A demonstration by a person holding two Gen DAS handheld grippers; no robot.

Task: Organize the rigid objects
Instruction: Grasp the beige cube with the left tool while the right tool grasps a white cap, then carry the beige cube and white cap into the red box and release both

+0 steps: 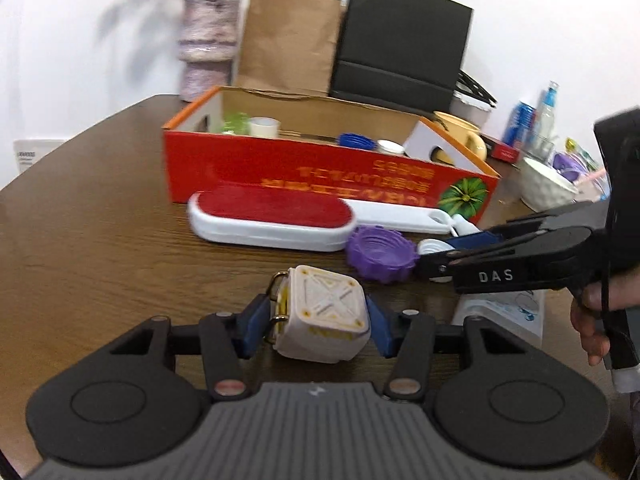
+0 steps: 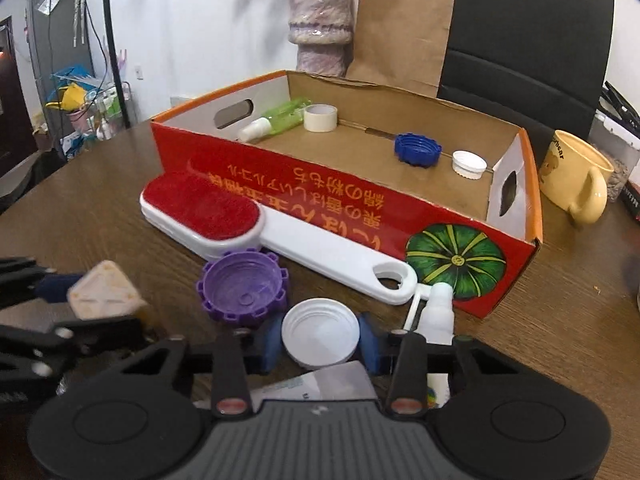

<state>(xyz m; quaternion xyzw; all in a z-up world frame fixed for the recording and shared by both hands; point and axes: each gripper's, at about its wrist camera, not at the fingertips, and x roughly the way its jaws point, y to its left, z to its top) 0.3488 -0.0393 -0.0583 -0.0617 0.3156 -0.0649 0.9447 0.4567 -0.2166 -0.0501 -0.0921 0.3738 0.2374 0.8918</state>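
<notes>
My left gripper (image 1: 316, 326) is shut on a cream square lamp-like block (image 1: 326, 314) and holds it just above the brown table; the block also shows in the right wrist view (image 2: 102, 290). My right gripper (image 2: 320, 344) is shut on a white round lid (image 2: 320, 334). A purple cap (image 2: 242, 288) lies on the table between both grippers and also shows in the left wrist view (image 1: 380, 254). A red-and-white lint brush (image 2: 248, 216) lies along the front of the red cardboard box (image 2: 360, 200).
The box holds a green bottle (image 2: 280, 118), a tape roll (image 2: 320, 117), a blue cap (image 2: 417, 149) and a white cap (image 2: 468, 164). A yellow mug (image 2: 572, 176), vase (image 2: 320, 24) and paper bags (image 2: 400, 20) stand behind. A white spray bottle (image 2: 438, 312) lies by my right gripper.
</notes>
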